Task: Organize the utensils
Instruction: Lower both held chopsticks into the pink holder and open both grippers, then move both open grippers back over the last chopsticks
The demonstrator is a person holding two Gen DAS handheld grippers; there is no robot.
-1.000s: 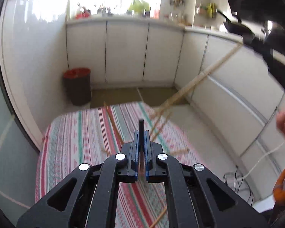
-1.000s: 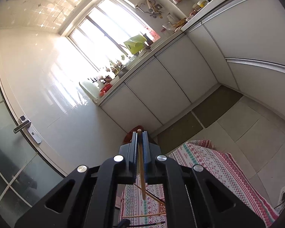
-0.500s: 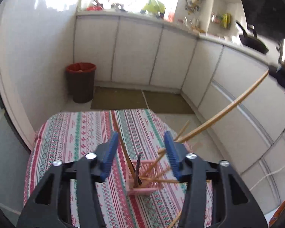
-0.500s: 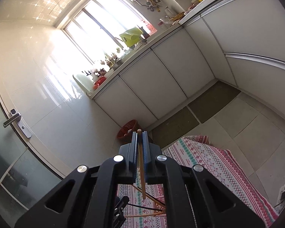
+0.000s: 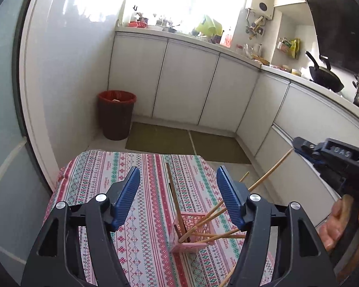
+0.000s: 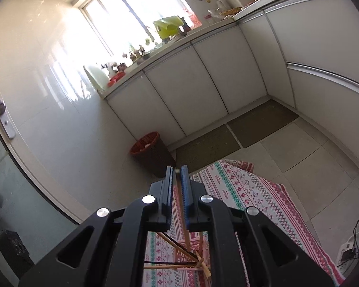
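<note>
1. Chopsticks [image 5: 201, 222]: about six lean in one pink basket [image 5: 198, 242] on your striped cloth [image 5: 136, 215].
2. Your left gripper [image 5: 178, 191] spreads empty.
3. Your right gripper [image 6: 177, 186], just opening, loosely brackets one chopstick [image 6: 183, 220].
4. Open cloth lies beyond the basket.

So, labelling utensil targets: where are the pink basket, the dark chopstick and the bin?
pink basket [image 5: 207, 217]: left wrist view, far rim.
dark chopstick [image 5: 172, 189]: left wrist view, mid-shaft.
bin [image 5: 116, 117]: left wrist view, front wall.
</note>
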